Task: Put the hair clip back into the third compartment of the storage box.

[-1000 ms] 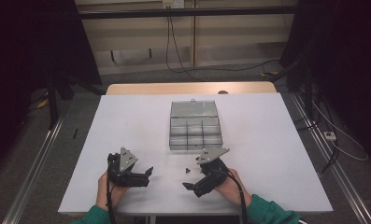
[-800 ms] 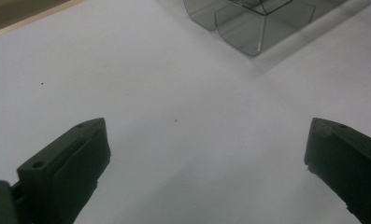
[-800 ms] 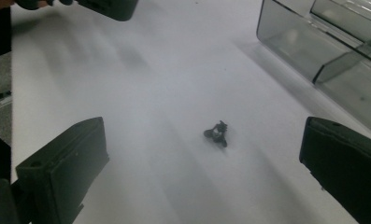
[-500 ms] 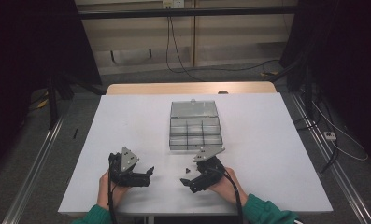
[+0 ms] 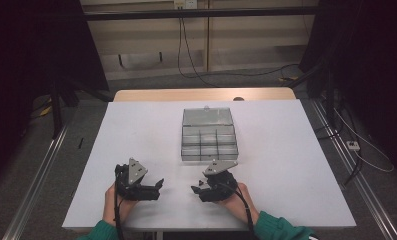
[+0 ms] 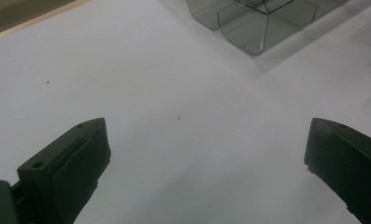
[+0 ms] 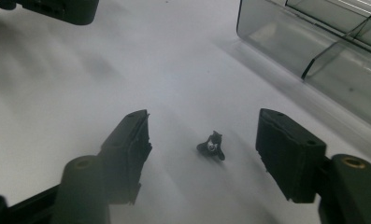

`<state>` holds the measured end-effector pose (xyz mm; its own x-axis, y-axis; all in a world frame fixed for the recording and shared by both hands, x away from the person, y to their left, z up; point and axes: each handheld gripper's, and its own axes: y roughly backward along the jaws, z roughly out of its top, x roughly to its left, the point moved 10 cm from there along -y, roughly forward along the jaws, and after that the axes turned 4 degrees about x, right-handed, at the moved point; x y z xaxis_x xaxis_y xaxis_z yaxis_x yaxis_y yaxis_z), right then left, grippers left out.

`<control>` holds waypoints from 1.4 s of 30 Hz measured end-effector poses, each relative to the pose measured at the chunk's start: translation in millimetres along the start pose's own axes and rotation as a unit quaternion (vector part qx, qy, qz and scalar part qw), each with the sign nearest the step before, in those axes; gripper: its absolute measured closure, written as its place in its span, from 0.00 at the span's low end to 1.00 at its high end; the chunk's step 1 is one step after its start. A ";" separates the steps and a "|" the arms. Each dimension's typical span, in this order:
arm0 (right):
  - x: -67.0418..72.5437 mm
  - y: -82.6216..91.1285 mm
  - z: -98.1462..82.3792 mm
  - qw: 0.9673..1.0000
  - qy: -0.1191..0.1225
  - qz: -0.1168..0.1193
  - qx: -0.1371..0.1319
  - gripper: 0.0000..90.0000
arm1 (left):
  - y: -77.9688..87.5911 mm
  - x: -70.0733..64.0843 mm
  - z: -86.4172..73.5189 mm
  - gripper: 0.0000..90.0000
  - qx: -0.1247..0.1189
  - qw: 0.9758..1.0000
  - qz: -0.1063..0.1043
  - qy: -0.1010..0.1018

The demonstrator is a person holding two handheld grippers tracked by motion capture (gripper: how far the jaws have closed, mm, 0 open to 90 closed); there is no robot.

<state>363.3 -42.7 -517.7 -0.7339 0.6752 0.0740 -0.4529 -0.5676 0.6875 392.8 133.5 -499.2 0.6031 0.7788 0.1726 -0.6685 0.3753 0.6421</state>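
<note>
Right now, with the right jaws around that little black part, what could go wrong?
1. The small black part lies on the table between the right gripper pads, touching neither; the jaws have just been closing, and it sits nearer one pad, so it may get pushed or flicked aside.
2. It is tiny and irregular, so the grip may slip.

High view: fixed overhead, facing forward and down, far off, covering the whole white desk (image 5: 136, 130). Left gripper view: low, close to the desk. Right gripper view: likewise low and close. All three share the clear compartment box (image 5: 208, 134) (image 6: 253, 23) (image 7: 323, 42).
</note>
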 end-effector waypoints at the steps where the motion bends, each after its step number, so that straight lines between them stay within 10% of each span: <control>1: -0.7 0.6 0.3 1.000 -0.003 -0.003 -0.001 0.51 | 0.1 0.2 -0.1 0.00 0.000 1.000 0.000 0.000; 16: -1.2 -6.4 -5.4 1.000 -0.017 -0.011 0.007 0.86 | -0.5 -0.6 -1.4 0.00 0.005 1.000 -0.002 -0.004; 42: -6.9 -2.5 -5.8 1.000 -0.020 -0.007 -0.001 1.00 | -1.0 -0.3 -1.5 0.00 0.004 1.000 -0.001 -0.004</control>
<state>366.5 -48.8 -524.1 -0.7060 0.7020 0.0937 -0.4644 -0.5587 0.6872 392.6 133.7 -501.0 0.6081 0.7740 0.1766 -0.6635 0.3734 0.6484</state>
